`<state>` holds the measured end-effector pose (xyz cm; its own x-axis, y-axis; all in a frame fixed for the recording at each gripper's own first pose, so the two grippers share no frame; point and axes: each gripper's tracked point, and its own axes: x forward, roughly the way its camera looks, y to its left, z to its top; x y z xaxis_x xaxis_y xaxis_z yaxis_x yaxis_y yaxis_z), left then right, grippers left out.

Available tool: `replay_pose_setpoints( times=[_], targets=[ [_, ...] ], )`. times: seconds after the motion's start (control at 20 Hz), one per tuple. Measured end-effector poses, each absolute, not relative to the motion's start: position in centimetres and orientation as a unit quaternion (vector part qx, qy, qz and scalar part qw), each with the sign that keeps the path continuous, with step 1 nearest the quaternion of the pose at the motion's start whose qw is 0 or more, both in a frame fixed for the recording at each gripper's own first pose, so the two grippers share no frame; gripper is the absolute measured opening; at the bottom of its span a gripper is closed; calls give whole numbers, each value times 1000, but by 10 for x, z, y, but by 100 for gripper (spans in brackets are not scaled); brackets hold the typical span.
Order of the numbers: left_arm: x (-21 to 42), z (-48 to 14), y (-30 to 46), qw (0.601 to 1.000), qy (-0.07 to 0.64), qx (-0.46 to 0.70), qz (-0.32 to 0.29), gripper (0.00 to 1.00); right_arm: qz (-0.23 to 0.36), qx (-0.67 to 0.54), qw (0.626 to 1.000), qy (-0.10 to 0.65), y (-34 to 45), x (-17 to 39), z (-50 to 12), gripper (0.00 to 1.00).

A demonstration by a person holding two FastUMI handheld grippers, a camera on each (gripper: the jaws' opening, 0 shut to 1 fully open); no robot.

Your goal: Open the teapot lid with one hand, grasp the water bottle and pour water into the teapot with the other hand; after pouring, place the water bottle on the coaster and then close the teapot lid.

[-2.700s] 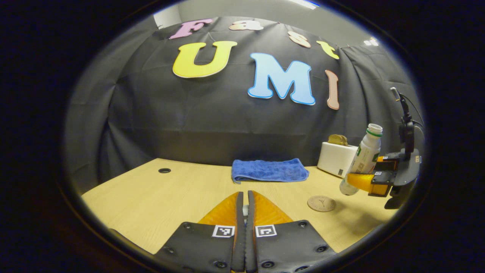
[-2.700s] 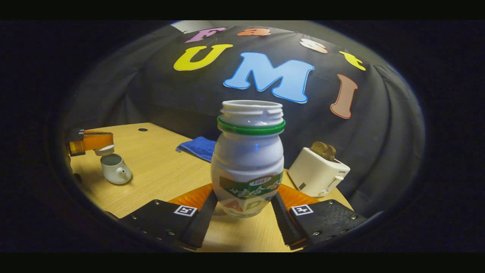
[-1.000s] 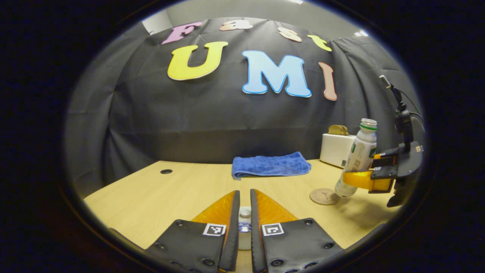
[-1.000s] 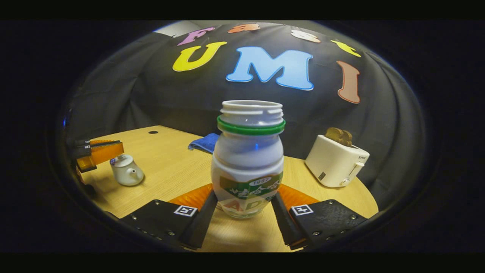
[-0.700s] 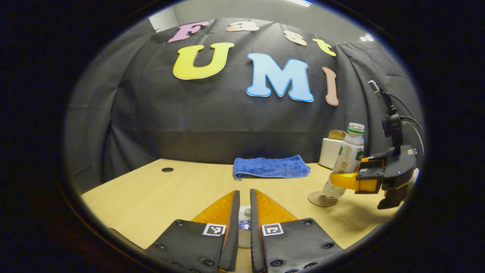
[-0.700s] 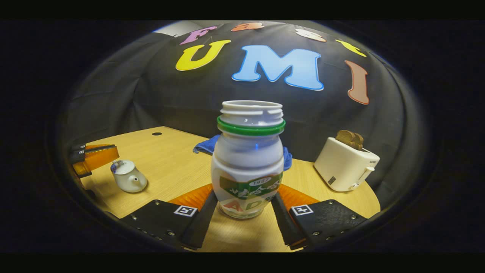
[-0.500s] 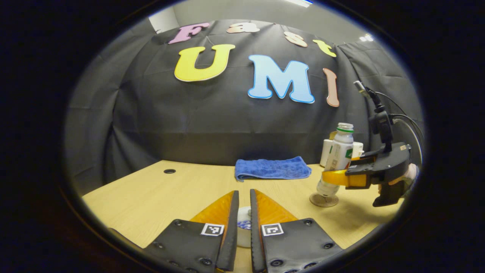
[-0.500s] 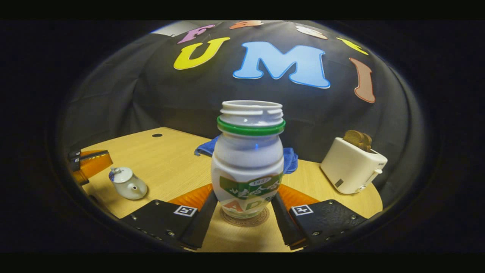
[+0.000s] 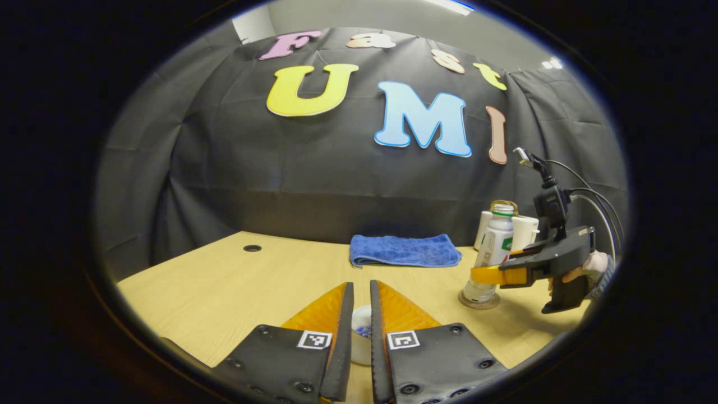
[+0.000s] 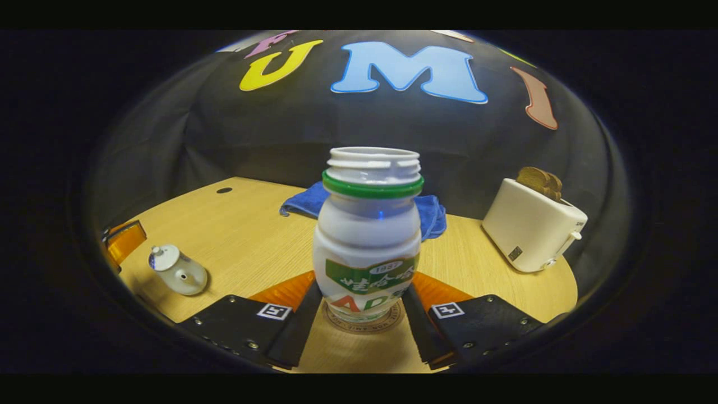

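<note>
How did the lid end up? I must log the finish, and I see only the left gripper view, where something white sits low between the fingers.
Observer: In the right gripper view the lid sits closed on the teapot.
Operator: Is my gripper touching it?
Observer: It seems not; the left gripper is beside the teapot with a small gap.
Operator: And the bottle's mouth?
Observer: The water bottle stands upright on the coaster, its mouth uncapped.
</note>
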<state>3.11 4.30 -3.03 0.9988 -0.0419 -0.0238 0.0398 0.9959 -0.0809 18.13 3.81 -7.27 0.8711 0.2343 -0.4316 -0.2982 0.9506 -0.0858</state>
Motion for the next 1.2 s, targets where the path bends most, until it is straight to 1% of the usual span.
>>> replay_pose_setpoints(
  times=[0.2, 0.4, 0.45, 0.5, 0.55, 0.65, 0.95, 1.1, 1.15, 1.2],
  targets=[
    [32, -32, 42, 999, 15, -42, -22, 22, 137, -73, 964, 216, 38, 183, -73, 76],
    [33, -35, 42, 999, 17, -42, -22, 22, 134, -60, 966, 215, 35, 183, -76, 80],
    [33, -35, 43, 999, 17, -41, -21, 22, 136, -52, 966, 212, 36, 183, -74, 88],
    [33, -35, 44, 999, 18, -41, -21, 22, 137, -45, 967, 209, 35, 181, -72, 91],
    [33, -35, 43, 999, 18, -41, -21, 22, 137, -39, 968, 204, 35, 180, -69, 92],
    [33, -35, 43, 999, 18, -41, -21, 22, 134, -29, 971, 195, 31, 177, -64, 98],
    [20, -19, 38, 999, -9, -39, -21, 22, 110, -1, 981, 163, 10, 147, -43, 98],
    [5, -15, 28, 999, -14, -38, -23, 22, 94, -9, 987, 131, 5, 125, -26, 98],
    [-1, -15, 24, 999, -16, -35, -24, 21, 91, -13, 988, 121, 6, 118, -19, 98],
    [-8, -15, 20, 999, -16, -33, -24, 23, 89, -17, 990, 111, 7, 109, -15, 98]
  ],
)
